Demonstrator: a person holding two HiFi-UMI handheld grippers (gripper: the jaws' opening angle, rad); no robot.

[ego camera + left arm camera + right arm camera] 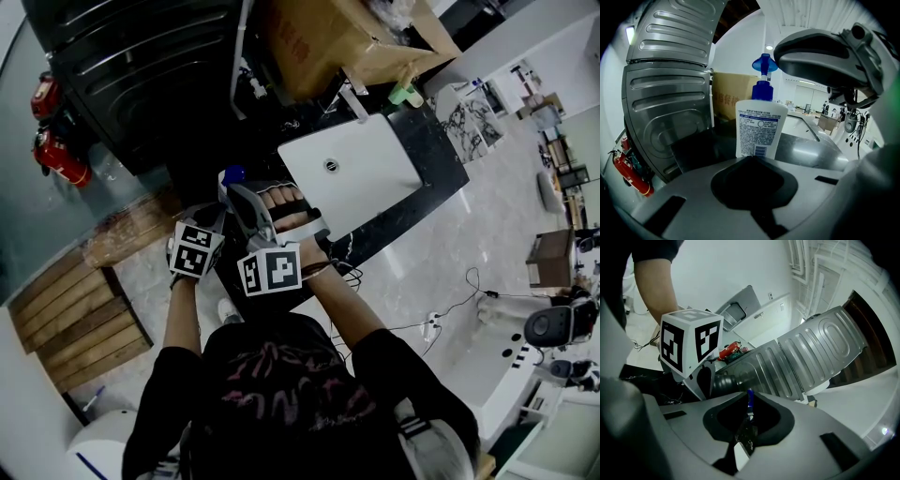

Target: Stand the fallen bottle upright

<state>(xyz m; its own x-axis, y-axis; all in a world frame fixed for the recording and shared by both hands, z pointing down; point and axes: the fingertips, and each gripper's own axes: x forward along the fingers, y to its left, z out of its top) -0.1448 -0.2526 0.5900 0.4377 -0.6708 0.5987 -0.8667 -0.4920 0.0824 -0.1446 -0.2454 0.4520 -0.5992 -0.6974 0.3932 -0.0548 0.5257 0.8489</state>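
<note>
A white bottle [757,129] with a blue pump top stands upright on the dark counter [703,147]. It is just beyond the closed tips of my left gripper [750,158], which hide its base. Only its blue cap [232,175] shows in the head view. My right gripper [240,193] reaches in from the right at the bottle's top, and its grey housing [825,51] looms beside the pump. In the right gripper view the blue pump [750,401] and a strip of white body sit in the narrow slot of the right gripper [750,394]. The left gripper [215,218] holds nothing.
A ribbed steel panel [665,93] rises at the left. A cardboard box [328,37] sits behind the bottle. A white basin [352,169] is set in the counter to the right. Red fire extinguishers [56,141] and a wooden pallet [75,319] lie on the floor at left.
</note>
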